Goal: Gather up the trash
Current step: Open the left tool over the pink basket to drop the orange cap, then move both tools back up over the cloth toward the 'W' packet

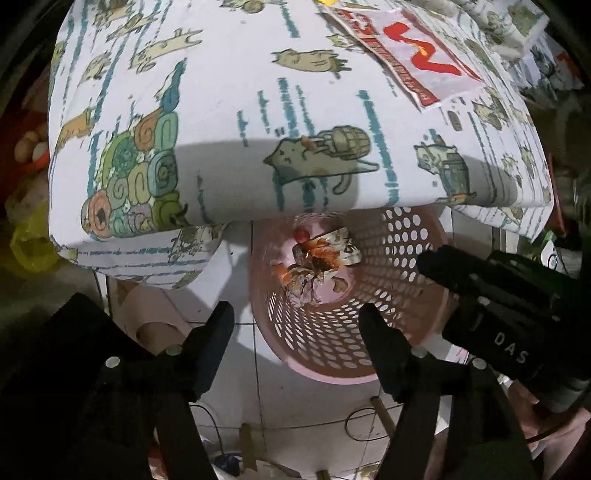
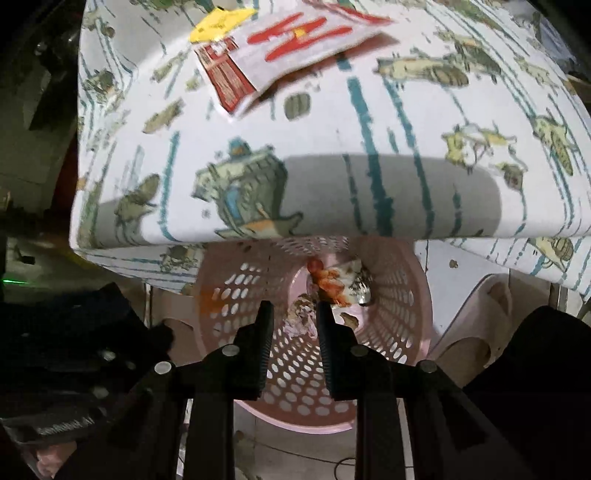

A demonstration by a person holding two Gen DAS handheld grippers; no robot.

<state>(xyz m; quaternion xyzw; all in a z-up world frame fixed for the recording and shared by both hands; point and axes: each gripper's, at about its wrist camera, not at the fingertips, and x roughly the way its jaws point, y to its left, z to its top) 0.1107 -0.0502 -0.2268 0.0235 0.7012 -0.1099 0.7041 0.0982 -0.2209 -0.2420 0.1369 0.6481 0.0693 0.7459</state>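
Left wrist view: the left gripper is held wide apart and empty above the pink perforated basket, where crumpled trash is piled at the bottom. The right gripper is narrowly parted, nothing clamped. A red-and-white wrapper is left on the patterned tablecloth.

The surface wears a white cloth with drawings of cats and blue stripes. A red and white wrapper lies flat on it, with a yellow scrap beside it. Below, a pink basket with holes stands on the white tiled floor.
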